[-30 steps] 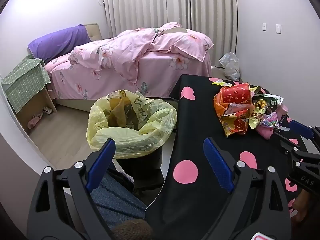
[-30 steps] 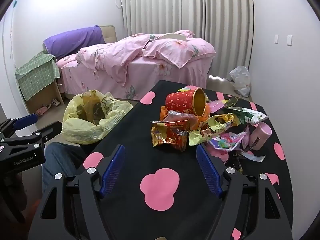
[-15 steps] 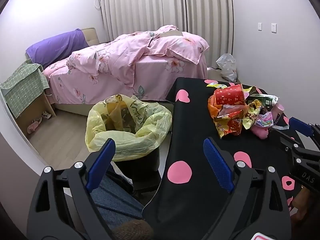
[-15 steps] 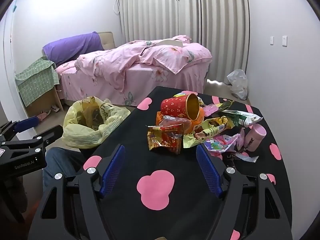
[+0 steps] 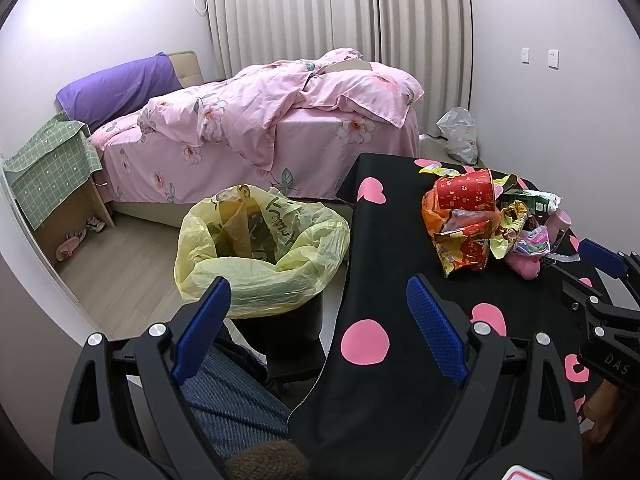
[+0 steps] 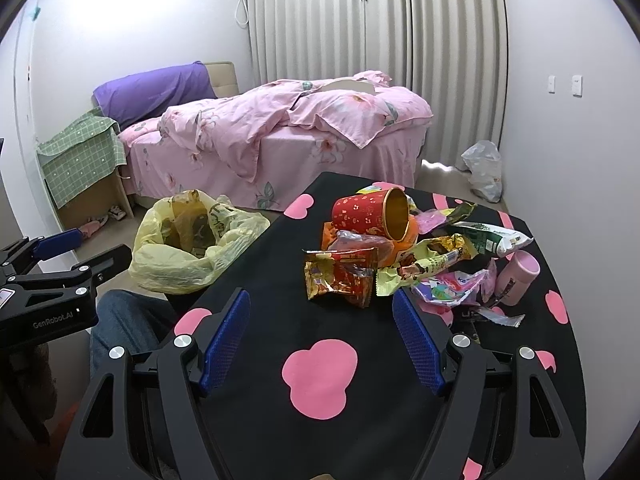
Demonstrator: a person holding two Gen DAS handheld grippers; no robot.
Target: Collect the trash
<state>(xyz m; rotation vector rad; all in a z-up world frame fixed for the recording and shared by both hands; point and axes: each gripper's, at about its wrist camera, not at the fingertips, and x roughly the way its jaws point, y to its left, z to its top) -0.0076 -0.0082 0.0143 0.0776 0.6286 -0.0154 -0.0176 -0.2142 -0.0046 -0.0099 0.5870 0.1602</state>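
While both grippers hover:
Left gripper: wide apart, empty; bin just ahead.
Right gripper: wide apart, empty; wrappers just ahead.

Bed with rumpled pink floral quilt and purple pillow; green checked cloth over a bedside box; ribbed curtains; wall switches.

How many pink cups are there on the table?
1: the pink cup lies tipped at the right edge of the trash pile on the table. Wrappers may hide others.
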